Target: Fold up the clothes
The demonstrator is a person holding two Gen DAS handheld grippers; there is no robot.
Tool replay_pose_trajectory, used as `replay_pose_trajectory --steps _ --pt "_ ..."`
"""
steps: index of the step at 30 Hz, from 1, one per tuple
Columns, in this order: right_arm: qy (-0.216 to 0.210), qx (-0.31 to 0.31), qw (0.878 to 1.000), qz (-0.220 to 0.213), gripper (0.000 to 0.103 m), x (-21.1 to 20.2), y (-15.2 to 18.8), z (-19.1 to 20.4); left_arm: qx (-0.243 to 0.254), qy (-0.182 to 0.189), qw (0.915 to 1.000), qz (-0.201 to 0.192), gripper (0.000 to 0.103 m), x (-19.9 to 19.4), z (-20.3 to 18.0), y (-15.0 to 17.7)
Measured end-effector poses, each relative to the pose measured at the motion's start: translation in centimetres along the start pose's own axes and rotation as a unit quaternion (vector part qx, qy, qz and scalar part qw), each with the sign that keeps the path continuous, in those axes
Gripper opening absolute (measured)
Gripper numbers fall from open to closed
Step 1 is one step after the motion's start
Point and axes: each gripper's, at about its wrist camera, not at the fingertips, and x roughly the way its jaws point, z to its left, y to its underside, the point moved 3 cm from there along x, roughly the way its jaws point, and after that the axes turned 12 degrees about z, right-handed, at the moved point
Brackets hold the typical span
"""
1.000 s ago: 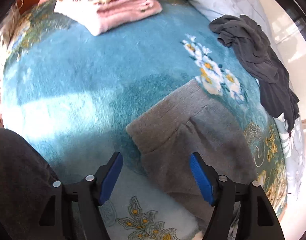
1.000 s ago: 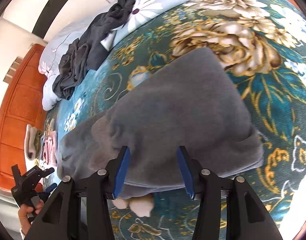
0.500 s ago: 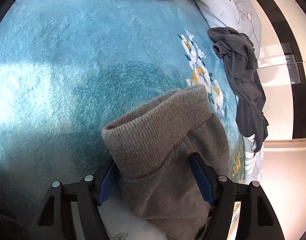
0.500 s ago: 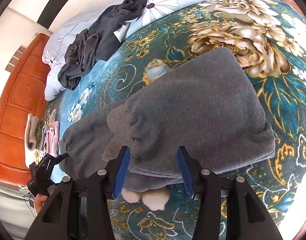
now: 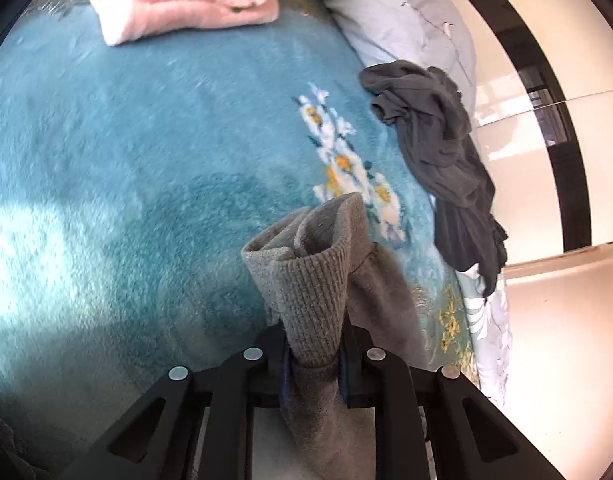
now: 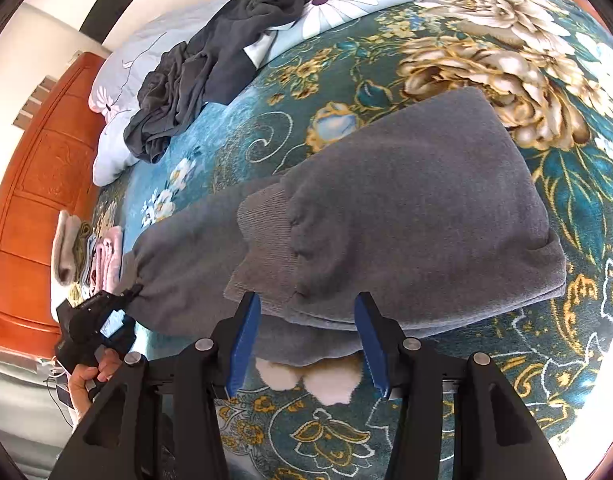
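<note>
A grey fleece garment [image 6: 406, 208], partly folded, lies on a teal flowered blanket [image 6: 566, 184]. One leg stretches left to its ribbed cuff [image 5: 310, 280]. My left gripper [image 5: 312, 364] is shut on that cuff, which bunches up between its blue pads; the gripper also shows in the right wrist view [image 6: 102, 320] at the leg's far end. My right gripper [image 6: 306, 344] is open at the near edge of the folded part, its fingers either side of the bottom hem, touching nothing.
A crumpled dark grey garment [image 5: 438, 160] lies near the bed's far side, on a pale flowered quilt [image 5: 406, 20]. A stack of folded pink clothes [image 5: 186, 4] sits by the orange wooden headboard [image 6: 30, 184].
My left gripper moved onto the grey cuff and closed on it, bunching and raising it. My right gripper stayed open at the folded hem.
</note>
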Motion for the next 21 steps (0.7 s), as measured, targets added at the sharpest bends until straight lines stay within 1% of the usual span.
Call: replay_pose_trajectory --steps 2,3,6,8,10,11,13,14,15,16,19,21 --pt "0.003 -0.007 1.000 -0.003 0.050 -0.3 0.0 0.4 0.008 0.018 0.9998 -0.004 0.018 -1.4 -0.4 -1.2" --pt "0.004 -0.008 1.000 -0.005 0.050 -0.5 0.0 0.6 0.012 0.024 0.9996 -0.013 0.018 -2.5 -0.5 -1.9" --pt "0.004 -0.014 1.000 -0.012 0.050 -1.0 0.1 1.1 0.031 0.017 0.9972 -0.066 0.018 -6.8 -0.5 -4.5" --pt "0.003 -0.016 1.000 -0.014 0.050 -0.9 0.2 1.4 0.041 0.001 0.9958 -0.082 0.018 -9.1 -0.3 -6.4" --pt "-0.001 -0.014 1.000 -0.011 0.050 -0.5 0.1 1.6 0.069 -0.033 0.9937 -0.082 0.018 -10.4 -0.9 -7.2" --pt "-0.004 -0.012 1.000 -0.009 0.050 -0.3 0.0 1.7 0.092 -0.048 0.9912 -0.082 0.018 -10.6 -1.6 -7.0" --pt "-0.013 -0.005 1.000 -0.004 0.050 0.3 -0.1 1.9 0.144 -0.065 0.9837 -0.086 0.018 -10.5 -3.8 -5.4" --pt "-0.018 -0.002 1.000 -0.004 0.050 0.6 -0.2 2.0 0.176 -0.068 0.9784 -0.084 0.018 -10.2 -5.6 -4.2" --pt "-0.023 -0.001 1.000 -0.005 0.050 0.7 -0.3 2.2 0.213 -0.071 0.9709 -0.082 0.018 -9.6 -7.7 -2.7" --pt "-0.028 0.000 1.000 -0.005 0.050 0.8 -0.4 2.3 0.255 -0.078 0.9605 -0.079 0.019 -8.9 -10.0 -1.0" --pt "-0.028 0.001 1.000 -0.012 0.050 0.5 -0.5 2.2 0.370 -0.107 0.9204 -0.070 0.020 -6.4 -16.6 5.0" --pt "-0.026 0.000 1.000 -0.018 0.050 0.2 -0.6 2.0 0.427 -0.131 0.8937 -0.047 0.021 -3.4 -19.1 8.8"
